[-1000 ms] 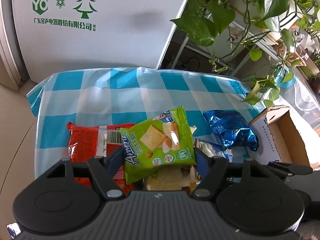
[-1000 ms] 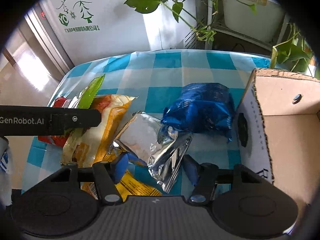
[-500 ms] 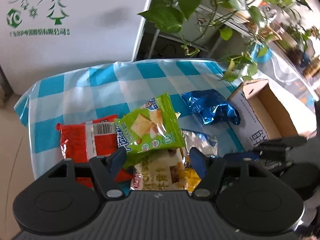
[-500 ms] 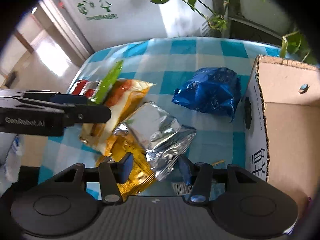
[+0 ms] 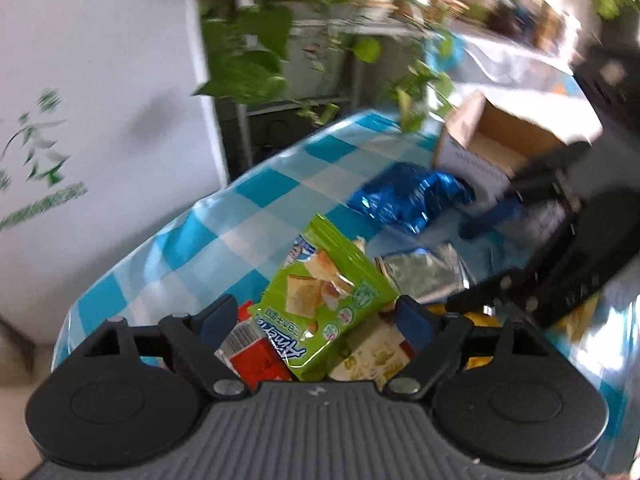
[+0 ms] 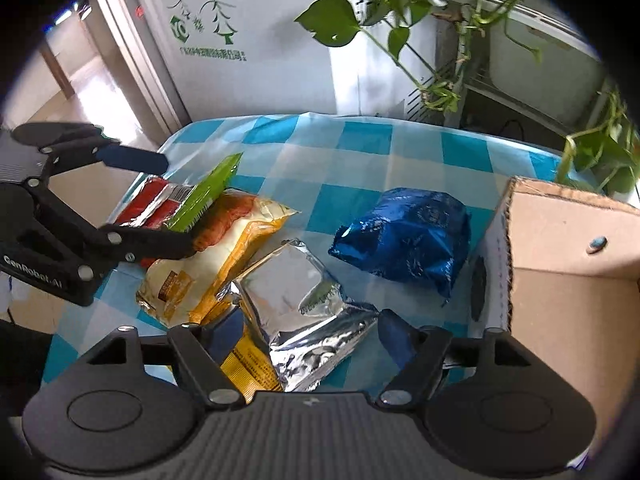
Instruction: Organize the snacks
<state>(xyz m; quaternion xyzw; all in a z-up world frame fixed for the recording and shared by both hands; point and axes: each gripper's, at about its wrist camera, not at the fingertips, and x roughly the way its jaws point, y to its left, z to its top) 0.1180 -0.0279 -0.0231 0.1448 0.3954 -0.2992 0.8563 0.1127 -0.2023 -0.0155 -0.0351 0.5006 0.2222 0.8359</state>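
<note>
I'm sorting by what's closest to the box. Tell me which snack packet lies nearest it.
The crumpled blue foil packet, lying alone on the checked cloth beside the cardboard box. The silver, yellow, green and red packets lie farther off, overlapping in a pile.

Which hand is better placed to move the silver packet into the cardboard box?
Probably the right: its tongs already straddle the silver packet, with the cardboard box beside them. The left tongs stand around the green packet.
</note>
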